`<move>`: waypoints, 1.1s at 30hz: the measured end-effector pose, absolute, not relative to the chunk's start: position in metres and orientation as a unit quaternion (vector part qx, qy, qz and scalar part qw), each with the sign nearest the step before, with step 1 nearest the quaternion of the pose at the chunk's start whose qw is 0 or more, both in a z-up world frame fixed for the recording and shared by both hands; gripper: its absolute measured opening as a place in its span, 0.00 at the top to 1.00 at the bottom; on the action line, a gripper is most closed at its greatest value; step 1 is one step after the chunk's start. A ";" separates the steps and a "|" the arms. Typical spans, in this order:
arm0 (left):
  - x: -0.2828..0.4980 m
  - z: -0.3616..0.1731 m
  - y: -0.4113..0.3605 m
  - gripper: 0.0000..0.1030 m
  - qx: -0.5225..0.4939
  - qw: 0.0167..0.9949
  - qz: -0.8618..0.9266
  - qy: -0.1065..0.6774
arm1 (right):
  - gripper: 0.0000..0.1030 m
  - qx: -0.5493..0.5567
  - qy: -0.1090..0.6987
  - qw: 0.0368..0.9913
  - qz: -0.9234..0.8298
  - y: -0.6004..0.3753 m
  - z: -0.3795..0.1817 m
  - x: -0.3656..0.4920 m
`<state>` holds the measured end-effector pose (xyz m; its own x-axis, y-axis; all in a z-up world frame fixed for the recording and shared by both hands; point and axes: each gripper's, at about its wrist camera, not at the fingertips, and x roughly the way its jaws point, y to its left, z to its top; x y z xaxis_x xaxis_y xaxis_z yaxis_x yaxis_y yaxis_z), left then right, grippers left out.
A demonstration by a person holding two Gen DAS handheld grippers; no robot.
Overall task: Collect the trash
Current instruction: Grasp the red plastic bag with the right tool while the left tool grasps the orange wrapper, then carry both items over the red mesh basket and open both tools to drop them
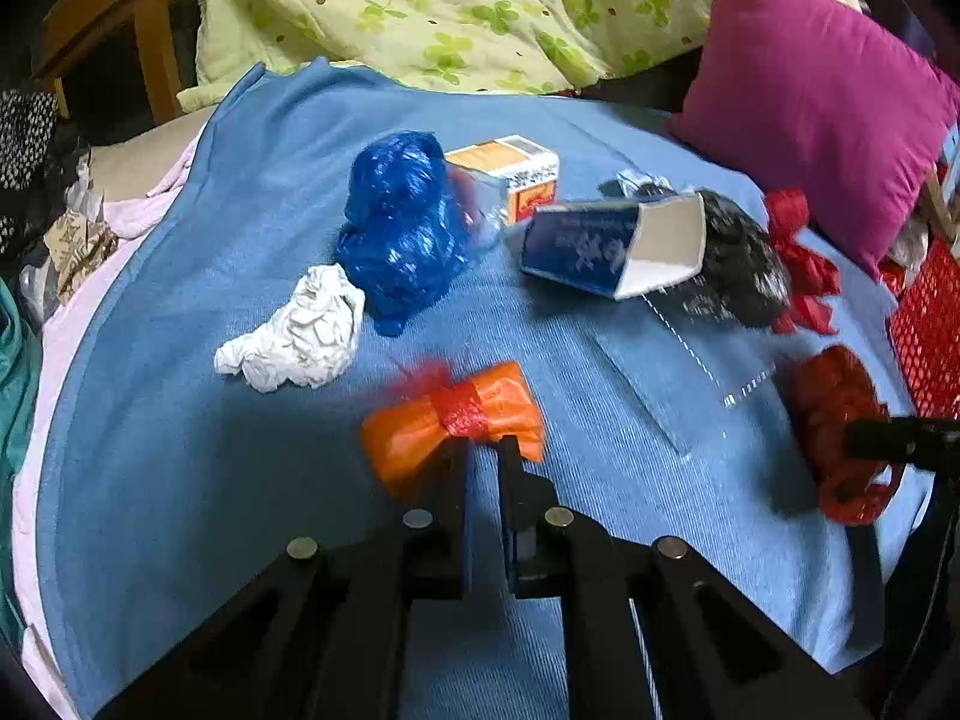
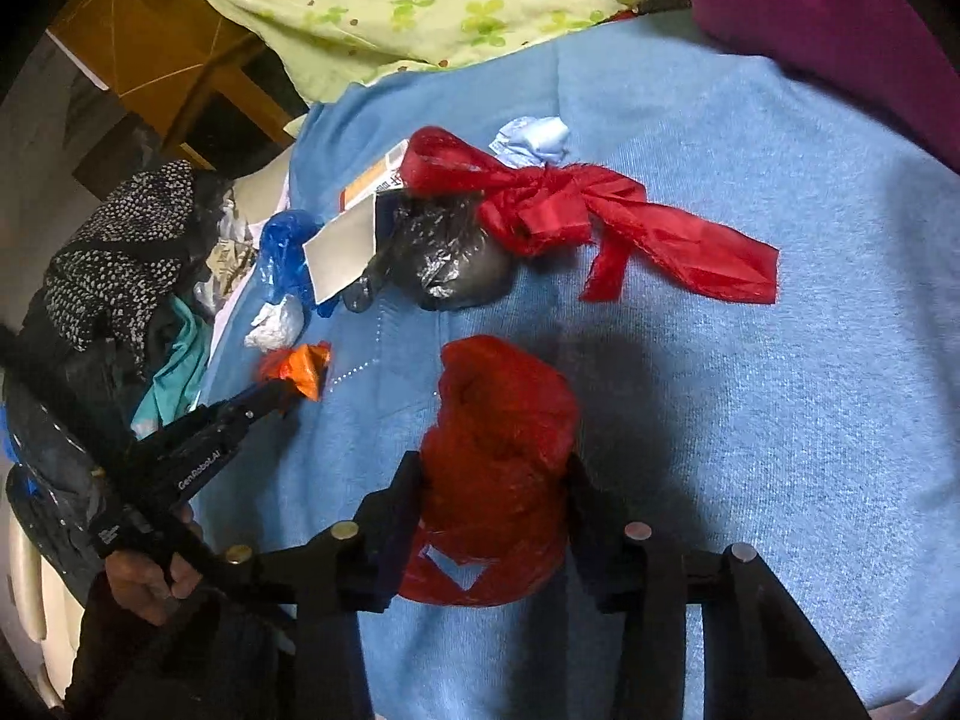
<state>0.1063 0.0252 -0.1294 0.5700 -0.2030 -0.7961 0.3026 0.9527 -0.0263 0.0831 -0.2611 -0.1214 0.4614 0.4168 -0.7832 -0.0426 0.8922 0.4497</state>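
Note:
An orange plastic bag (image 1: 420, 426) tied with a red band lies on the blue cloth (image 1: 210, 450). My left gripper (image 1: 486, 450) is shut on its near edge; from the right wrist its tip meets the same orange plastic bag (image 2: 303, 369). A crumpled red plastic bag (image 2: 498, 432) sits squeezed between the two fingers of my right gripper (image 2: 492, 480), which is shut on it. The left wrist view shows that red plastic bag (image 1: 834, 414) at the right with a black finger against it.
More litter lies farther back: a blue plastic bag (image 1: 402, 228), white crumpled paper (image 1: 300, 336), a blue carton (image 1: 606, 246), an orange box (image 1: 510, 174), a black bag (image 2: 450, 258), a red ribbon (image 2: 576, 210). A magenta pillow (image 1: 816, 108), green quilt (image 1: 420, 0) and red mesh basket (image 1: 930, 330) border the cloth.

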 end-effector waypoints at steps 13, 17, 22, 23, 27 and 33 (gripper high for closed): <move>0.130 -0.115 0.036 0.23 0.131 0.891 -0.142 0.410 | 0.55 0.194 0.489 0.837 0.150 -0.275 -0.118 0.072; 0.150 -0.138 0.032 0.23 0.140 0.857 -0.197 0.455 | 0.55 0.193 0.491 0.835 0.155 -0.274 -0.120 0.071; 0.145 -0.151 0.031 0.30 0.128 0.852 -0.202 0.465 | 0.55 0.189 0.483 0.842 0.152 -0.279 -0.117 0.068; 0.141 -0.149 0.030 0.31 0.128 0.853 -0.207 0.462 | 0.55 0.184 0.479 0.845 0.147 -0.281 -0.115 0.067; 0.123 -0.138 0.014 0.32 0.146 0.857 -0.219 0.443 | 0.55 0.166 0.459 0.862 0.140 -0.287 -0.105 0.060; 0.080 -0.103 -0.019 0.32 0.133 0.869 -0.246 0.407 | 0.55 0.146 0.405 0.894 0.126 -0.304 -0.072 0.037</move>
